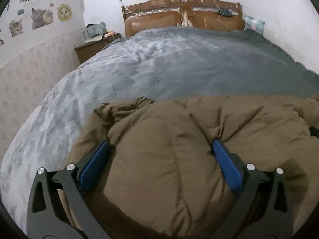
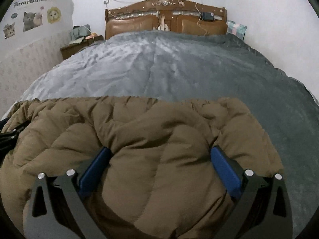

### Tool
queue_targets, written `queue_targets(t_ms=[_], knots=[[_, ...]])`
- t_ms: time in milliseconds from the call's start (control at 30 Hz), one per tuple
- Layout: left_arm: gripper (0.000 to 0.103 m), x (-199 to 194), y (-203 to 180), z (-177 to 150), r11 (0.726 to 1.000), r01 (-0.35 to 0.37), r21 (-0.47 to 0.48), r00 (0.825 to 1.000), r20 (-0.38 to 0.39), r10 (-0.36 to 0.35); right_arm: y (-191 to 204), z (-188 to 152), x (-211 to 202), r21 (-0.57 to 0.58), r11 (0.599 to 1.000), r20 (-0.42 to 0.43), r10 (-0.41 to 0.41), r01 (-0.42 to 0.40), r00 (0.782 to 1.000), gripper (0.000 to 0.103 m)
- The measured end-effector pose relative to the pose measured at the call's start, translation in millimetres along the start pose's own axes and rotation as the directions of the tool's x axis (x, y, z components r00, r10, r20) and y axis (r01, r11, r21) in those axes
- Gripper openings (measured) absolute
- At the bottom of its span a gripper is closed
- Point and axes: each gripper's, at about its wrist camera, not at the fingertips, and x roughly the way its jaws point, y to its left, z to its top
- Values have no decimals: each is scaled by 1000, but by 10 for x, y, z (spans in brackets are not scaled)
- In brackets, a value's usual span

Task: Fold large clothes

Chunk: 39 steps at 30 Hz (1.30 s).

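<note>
Both the left gripper (image 1: 160, 149) and right gripper (image 2: 160, 155) stand released, jaws wide astride the puffy brown coat (image 1: 179, 139) at the bed's (image 1: 159, 69) near edge, so the fold seems just laid and a fresh grasp likely comes next.

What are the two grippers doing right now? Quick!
Left gripper: open wide, brown puffy coat bulging between its fingers.
Right gripper: open wide over the same coat.

Bare grey bedspread (image 2: 179, 69) beyond jacket (image 2: 159, 129)

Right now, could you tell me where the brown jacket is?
The jacket lies on the near end of the bed, bulging between both grippers' wide jaws in each wrist view.
</note>
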Motion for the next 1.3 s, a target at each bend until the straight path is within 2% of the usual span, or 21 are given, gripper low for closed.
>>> queue_targets(t_ms=[300, 433, 700, 900, 1000, 1067, 1167, 1233, 1300], knots=[[100, 148, 3, 36, 1000, -21, 6, 998, -60, 21, 20, -5, 164, 7, 1000, -47, 2, -2, 999, 101], [100, 277, -39, 119, 1000, -9, -2, 997, -72, 9, 17, -19, 238, 11, 1000, -55, 4, -4, 998, 101], [100, 450, -62, 79, 1000, 3, -10, 995, -103, -4, 13, -15, 344, 24, 1000, -85, 12, -10, 996, 101], [100, 493, -107, 138, 1000, -2, -1, 996, -95, 2, 10, 7, 349, 26, 1000, -96, 19, -16, 995, 101], [100, 376, -54, 208, 1000, 12, -7, 997, -81, -12, -35, 103, 225, 41, 998, -109, 55, -51, 993, 101], [100, 231, 9, 281, 1000, -2, -9, 999, -47, 1, -98, 187, -4, 39, 996, -81, 78, -75, 994, 101], [100, -102, 238, 423, 999, -25, -47, 1000, 8, 26, -295, 256, -496, -16, 1000, -9, 27, -27, 1000, 101], [100, -255, 481, 401, 994, 2, -113, 1000, -8, -3, -492, 227, -710, -23, 999, 1, -25, 25, 1000, 101], [100, -316, 747, 273, 978, 38, -206, 997, -54, -51, -792, 141, -796, 32, 998, -44, -59, 60, 997, 101]])
